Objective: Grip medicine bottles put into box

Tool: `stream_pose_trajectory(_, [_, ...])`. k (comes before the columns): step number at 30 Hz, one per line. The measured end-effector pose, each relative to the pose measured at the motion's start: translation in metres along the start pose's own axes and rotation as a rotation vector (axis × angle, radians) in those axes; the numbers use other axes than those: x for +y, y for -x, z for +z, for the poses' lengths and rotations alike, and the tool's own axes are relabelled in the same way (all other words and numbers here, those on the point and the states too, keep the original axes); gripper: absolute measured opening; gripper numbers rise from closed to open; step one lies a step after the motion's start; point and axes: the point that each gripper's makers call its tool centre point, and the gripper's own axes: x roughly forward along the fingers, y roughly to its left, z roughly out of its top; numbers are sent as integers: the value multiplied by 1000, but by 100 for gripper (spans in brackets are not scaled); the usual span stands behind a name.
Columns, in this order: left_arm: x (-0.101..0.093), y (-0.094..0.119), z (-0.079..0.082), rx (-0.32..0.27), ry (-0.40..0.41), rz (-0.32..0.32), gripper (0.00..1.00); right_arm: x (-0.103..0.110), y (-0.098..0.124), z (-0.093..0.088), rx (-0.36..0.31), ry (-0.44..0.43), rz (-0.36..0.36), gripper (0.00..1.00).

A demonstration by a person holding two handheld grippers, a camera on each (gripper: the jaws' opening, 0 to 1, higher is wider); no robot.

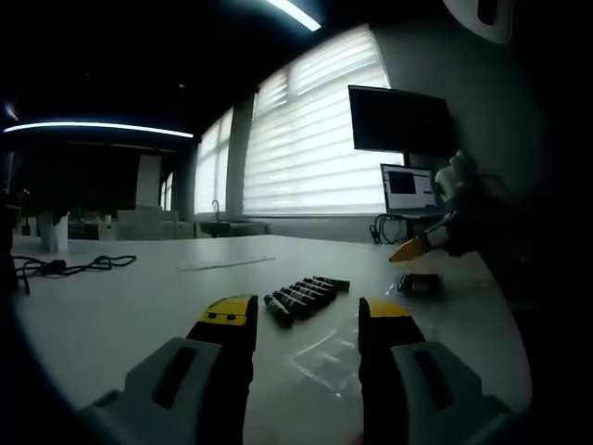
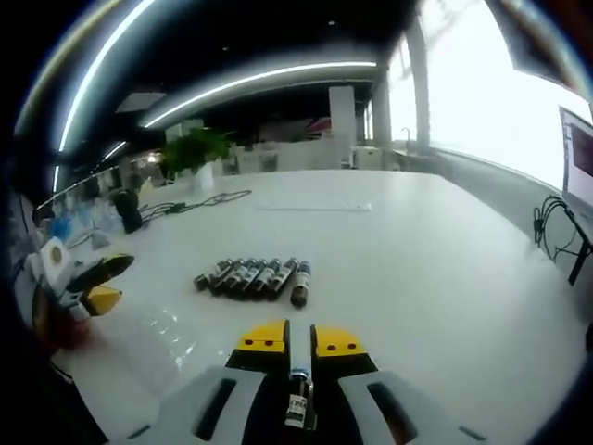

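Our right hand-held gripper [image 2: 298, 348] pinches a medicine bottle [image 2: 296, 406]; the left hand-held gripper [image 1: 306, 320] is spread. We risk dropping the bottle before the clear box [image 1: 326, 354] if the thin grip slips.

Both views are dim and fisheye-bent at the rims; daylight glares through blinds [image 1: 320, 139] at one o'clock, ceiling strip lights [image 2: 259, 79] streak at eleven, and the white table [image 2: 417, 250] shines softly
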Motion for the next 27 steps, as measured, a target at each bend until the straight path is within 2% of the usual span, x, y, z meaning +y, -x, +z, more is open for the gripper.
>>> stream_pose_trajectory(18, [0, -1, -1, 6, 3, -1, 36, 5, -16, 9, 38, 48, 52, 9])
stream_pose_trajectory(23, [-1, -1, -2, 9, 2, -7, 36, 8, -24, 12, 60, 48, 73, 10])
stream_pose_trajectory(27, [-2, -1, -1, 9, 3, -9, 36, 8, -33, 9, 116, 36, 79, 11])
